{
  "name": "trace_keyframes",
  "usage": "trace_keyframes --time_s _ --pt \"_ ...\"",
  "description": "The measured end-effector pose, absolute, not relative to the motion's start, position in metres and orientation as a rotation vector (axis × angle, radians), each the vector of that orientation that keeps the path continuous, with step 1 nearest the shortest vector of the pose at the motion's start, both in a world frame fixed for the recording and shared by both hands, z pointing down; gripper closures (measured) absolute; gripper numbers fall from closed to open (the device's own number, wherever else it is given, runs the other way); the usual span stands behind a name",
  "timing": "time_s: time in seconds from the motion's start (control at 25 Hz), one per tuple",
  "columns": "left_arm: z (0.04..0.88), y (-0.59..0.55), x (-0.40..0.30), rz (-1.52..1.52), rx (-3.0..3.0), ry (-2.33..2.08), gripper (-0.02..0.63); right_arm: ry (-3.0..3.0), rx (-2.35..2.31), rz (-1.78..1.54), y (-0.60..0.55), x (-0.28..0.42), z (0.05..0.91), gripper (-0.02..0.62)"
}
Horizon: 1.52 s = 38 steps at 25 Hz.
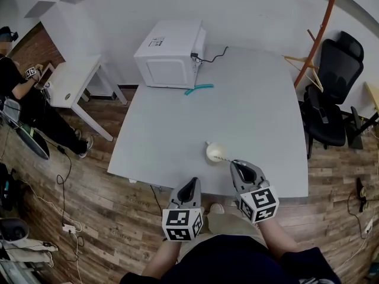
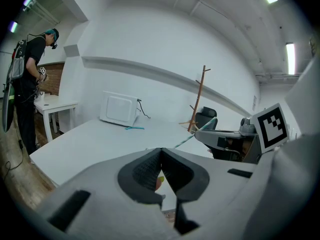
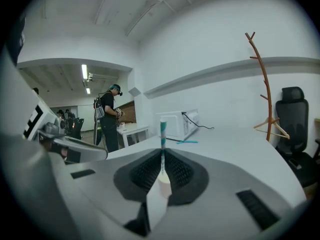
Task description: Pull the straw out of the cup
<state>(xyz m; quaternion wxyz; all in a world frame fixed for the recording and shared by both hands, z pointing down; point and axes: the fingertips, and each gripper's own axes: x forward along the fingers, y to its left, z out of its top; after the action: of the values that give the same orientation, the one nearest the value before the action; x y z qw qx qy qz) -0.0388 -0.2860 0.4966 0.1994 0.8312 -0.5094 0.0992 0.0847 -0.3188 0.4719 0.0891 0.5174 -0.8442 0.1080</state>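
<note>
Straw (image 3: pixel 162 129): thin, with teal and white stripes. In the right gripper view I see it upright between the jaws, its top above them.
Straw's place: in the head view it slants from the mouth of the cup (image 1: pixel 214 152) to the right gripper (image 1: pixel 235 164). I cannot tell how deep its lower end sits in the cup.
Cup: small and cream-white, on the table (image 1: pixel 177 117) near the front edge and just beside the right gripper's tips. In the right gripper view it shows pale and low in the gap under the jaws.
Right gripper: clenched on the straw, the ribbed pads (image 3: pixel 182 171) pressing it from both sides.
Left gripper (image 1: pixel 193 183): clenched with nothing held. In its own view the jaw tips meet. It hangs off the table's front edge, left of the cup and clear of it.
From the left gripper view: the straw (image 2: pixel 192 135) runs up at a tilt to the other gripper, over the table.
Table: pale grey, mostly bare.
Microwave (image 1: pixel 169 55): white, at the far left corner of the table, with a black cord trailing to its right.
Teal thing (image 1: pixel 198 89): long and thin, flat on the table just in front of the microwave; I cannot make out what it is.
Chair (image 1: pixel 331 87): black, standing off the right side of the table.
</note>
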Motion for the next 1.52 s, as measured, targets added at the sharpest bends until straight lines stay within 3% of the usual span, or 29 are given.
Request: trace_keyframes --time_s 1.52 --pt "0.490 -0.163 -0.051 0.251 2.357 -1.376 0.591 -2.535 1.634 0.254 -0.173 0.077 0.436 0.554"
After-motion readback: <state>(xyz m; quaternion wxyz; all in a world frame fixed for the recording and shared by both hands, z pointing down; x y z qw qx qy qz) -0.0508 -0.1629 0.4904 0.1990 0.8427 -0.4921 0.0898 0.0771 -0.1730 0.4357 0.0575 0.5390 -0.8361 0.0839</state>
